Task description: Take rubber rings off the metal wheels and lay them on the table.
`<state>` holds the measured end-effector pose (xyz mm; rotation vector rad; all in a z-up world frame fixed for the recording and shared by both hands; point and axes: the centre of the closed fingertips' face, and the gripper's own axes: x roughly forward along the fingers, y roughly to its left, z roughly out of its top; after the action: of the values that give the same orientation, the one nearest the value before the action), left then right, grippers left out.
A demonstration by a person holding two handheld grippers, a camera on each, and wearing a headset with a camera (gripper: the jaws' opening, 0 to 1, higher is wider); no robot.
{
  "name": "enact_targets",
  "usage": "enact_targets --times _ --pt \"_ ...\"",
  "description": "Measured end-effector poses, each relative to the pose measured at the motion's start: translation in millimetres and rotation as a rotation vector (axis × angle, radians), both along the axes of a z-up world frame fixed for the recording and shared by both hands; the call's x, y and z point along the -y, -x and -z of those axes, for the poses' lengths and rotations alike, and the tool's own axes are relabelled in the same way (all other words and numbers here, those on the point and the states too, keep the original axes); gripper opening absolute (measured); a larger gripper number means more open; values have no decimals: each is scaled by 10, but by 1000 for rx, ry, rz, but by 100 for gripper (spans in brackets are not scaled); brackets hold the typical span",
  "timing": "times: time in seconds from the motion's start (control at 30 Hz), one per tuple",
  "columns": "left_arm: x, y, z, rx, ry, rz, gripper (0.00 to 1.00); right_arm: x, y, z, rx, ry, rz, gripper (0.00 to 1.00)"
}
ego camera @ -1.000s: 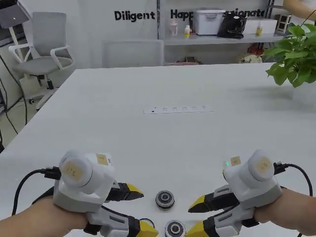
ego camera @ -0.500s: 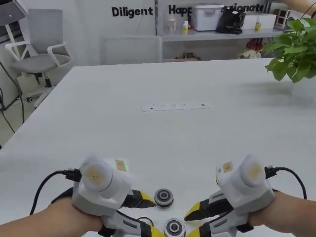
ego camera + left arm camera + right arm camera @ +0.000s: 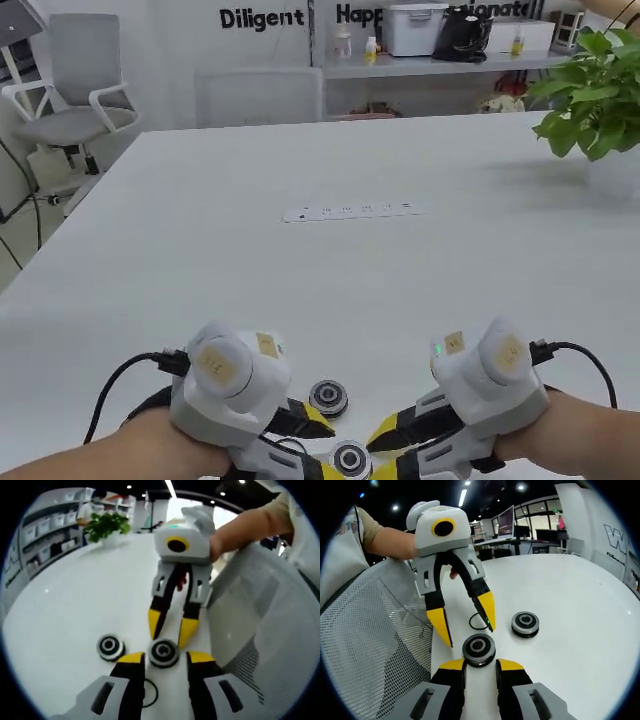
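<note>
Your left gripper comes in from the left, low down by the near edge of the table. Its jaws point to the right. They stand apart and hold nothing.

A thin black rubber ring lies flat on the table just under those jaws. It is loose, not on a wheel.

Next come the two metal wheels, both close to the near edge and about halfway along it. The near wheel lies flat with its round face and its middle hole pointing straight up. It sits right at the yellow tips of both grippers, one gripper on each side. In the left gripper view it is between your left tips. The tips are very close to it, but I cannot tell if they touch it.

The far wheel lies just behind the near one, a bit farther from you. It is flat too, with its hole pointing up. No gripper touches it. Both wheels look dark around the outside.

Your right gripper comes in from the right, and its jaws point left at the near wheel. These jaws are also apart and hold nothing.

A green plant stands at the far right corner of the table.
</note>
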<state>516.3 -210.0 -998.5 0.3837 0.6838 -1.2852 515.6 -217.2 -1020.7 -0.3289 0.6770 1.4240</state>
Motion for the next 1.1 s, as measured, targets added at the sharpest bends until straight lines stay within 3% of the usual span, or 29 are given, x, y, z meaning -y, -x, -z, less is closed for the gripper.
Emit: enact_targets --times 0.3,0.37,0.47,0.63,0.67,0.9,1.0,1.03,1.1 --pt "14 -32 38 2 8 -30 25 2 15 8 10 -5 -5 18" --pt "16 -26 42 25 0 -22 24 2 15 11 16 -4 -6 17" --pt "16 -28 58 102 -37 18 24 2 6 16 20 -3 -5 16" --pt "45 7 51 109 -40 42 19 6 -9 20 29 -3 3 15" --pt "44 4 49 123 -47 39 20 5 -10 20 30 -2 2 14" --pt "42 -32 48 69 -10 -28 18 1 -13 19 31 0 6 14" --pt "30 -75 51 70 0 -68 14 1 -13 18 30 -2 9 14" --pt "55 -77 42 68 24 -64 14 1 -12 18 28 -2 12 14" --pt "32 -65 57 71 19 -65 14 2 -14 21 30 2 13 14"
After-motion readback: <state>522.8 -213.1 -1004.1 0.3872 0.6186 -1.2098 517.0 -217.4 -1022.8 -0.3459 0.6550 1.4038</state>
